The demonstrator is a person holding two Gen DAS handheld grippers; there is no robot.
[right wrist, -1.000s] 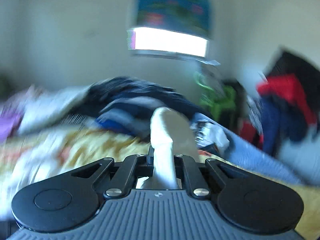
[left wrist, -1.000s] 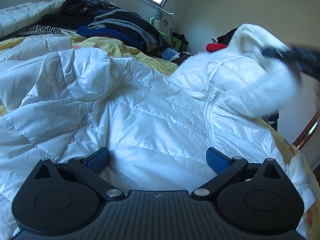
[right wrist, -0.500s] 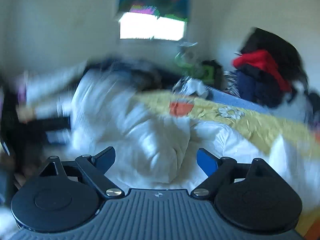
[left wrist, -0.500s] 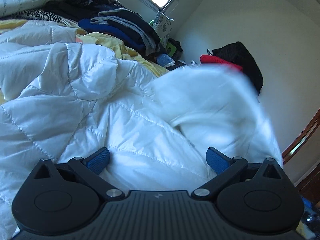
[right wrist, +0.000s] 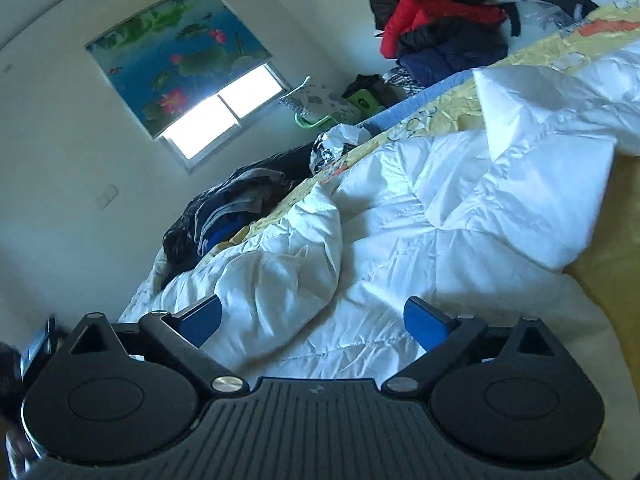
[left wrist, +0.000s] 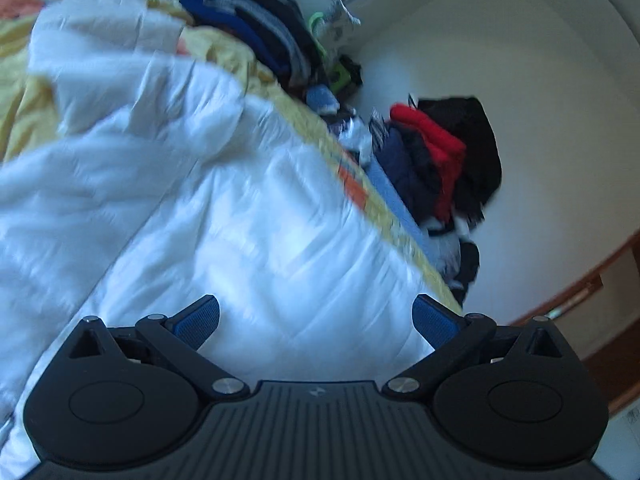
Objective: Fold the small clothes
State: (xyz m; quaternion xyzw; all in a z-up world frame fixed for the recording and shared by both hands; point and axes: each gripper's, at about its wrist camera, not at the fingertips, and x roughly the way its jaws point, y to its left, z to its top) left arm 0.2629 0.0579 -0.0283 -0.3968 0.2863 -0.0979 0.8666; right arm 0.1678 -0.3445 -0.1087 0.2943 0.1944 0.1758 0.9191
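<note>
White puffer jacket [right wrist: 400, 248] lies spread on the bed, over a yellow floral bedspread [right wrist: 432, 108], directly in front of both tools. Right hand-held gripper [right wrist: 312, 322]: jaws have just been opening and now stand wide, blue pads [right wrist: 422, 322] clear of the fabric, nothing pinched; a puffy fold of the jacket sits just ahead between them. Camera rolled, horizon tilted, pointing slightly down over the jacket. Left hand-held gripper [left wrist: 316, 320]: jaws wide apart too, blue pads [left wrist: 434, 322] not pressing anything, quilted white jacket [left wrist: 240, 216] below and ahead; view also rolled and motion-blurred. Farther out in the right view: folded dark clothes stack [right wrist: 224, 216] at the bed's far edge, crumpled plastic bag [right wrist: 336, 148], green item [right wrist: 360, 100] by the wall, pile of red, navy and black garments [right wrist: 432, 20], window [right wrist: 216, 116] with a lotus-print roller blind [right wrist: 172, 56], wall switch [right wrist: 107, 196]. Left view shows the same red and black pile [left wrist: 444, 148] against the wall and wooden trim [left wrist: 580, 280] on the right. No readable text or brand marks anywhere.
</note>
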